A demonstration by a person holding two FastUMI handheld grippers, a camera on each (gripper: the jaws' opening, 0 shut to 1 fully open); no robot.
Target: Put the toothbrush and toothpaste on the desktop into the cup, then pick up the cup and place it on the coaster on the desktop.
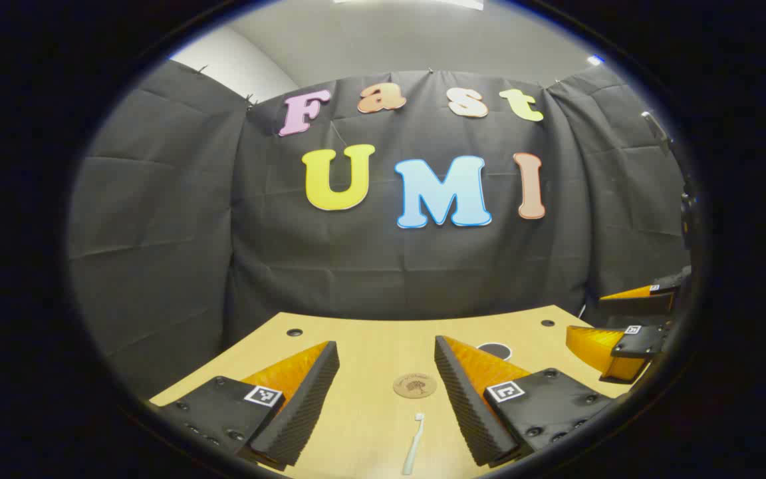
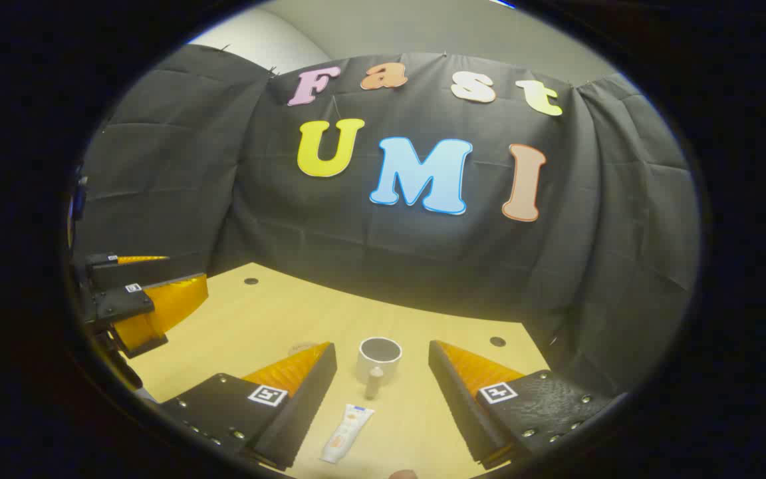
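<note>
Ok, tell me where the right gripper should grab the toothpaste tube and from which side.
Grip the toothpaste tube mid-body, from above. It lies flat on the desktop between the open fingers of the right gripper, its length running toward the cup, so the fingers can probably close across its narrow width.

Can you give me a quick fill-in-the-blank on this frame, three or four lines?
1. The toothbrush lies on the desktop between the fingers of the ___ gripper.
2. The toothpaste lies flat in front of the ___.
3. The coaster has ___ on it.
4. Both grippers, the right included, have their fingers ___.

Missing words: left; cup; nothing; open
</note>
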